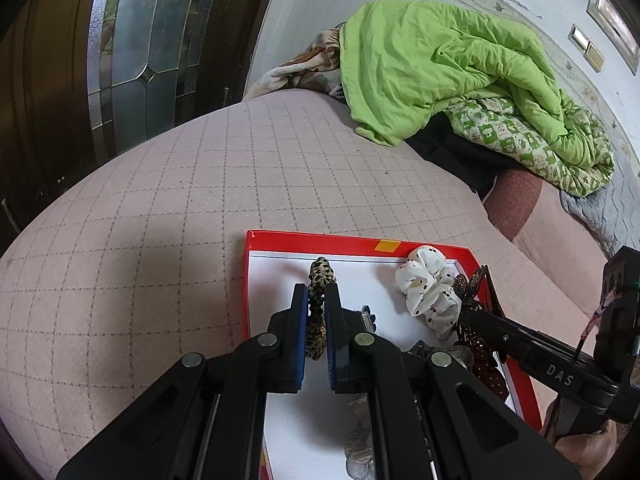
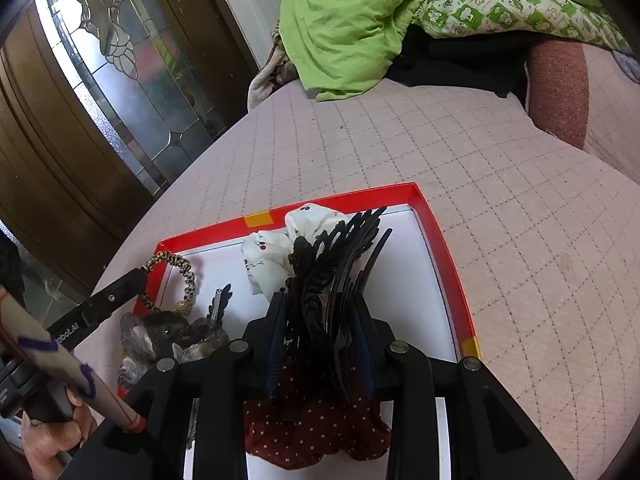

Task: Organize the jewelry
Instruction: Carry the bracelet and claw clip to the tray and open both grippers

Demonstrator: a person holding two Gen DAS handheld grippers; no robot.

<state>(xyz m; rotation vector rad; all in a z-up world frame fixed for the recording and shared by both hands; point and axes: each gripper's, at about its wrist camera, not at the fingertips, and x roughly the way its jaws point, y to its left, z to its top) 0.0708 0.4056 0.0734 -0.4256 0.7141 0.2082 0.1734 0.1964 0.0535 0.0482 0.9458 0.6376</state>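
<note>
Jewelry and hair pieces sit in a shallow red tray (image 1: 362, 239) with a white floor, lying on a pink checked bed cover (image 1: 200, 184). The left gripper (image 1: 316, 322) has its jaws closed on a leopard-print hair tie (image 1: 319, 312), which stands on edge between the blue pads over the tray's left part. The right gripper (image 2: 320, 344) has its jaws clamped on a black comb-like hair clip (image 2: 332, 264) (its teeth fan upward past the fingers), above a dark red dotted scrunchie (image 2: 316, 428) lying in the tray. A white scrunchie (image 1: 428, 292) with small dark spots rests against the tray's far rim. A silvery-grey fabric piece (image 2: 160, 336) and a small dark clip (image 2: 218, 304) lie near the left side. A green quilt (image 1: 448, 68) is heaped at the far end of the bed.
</note>
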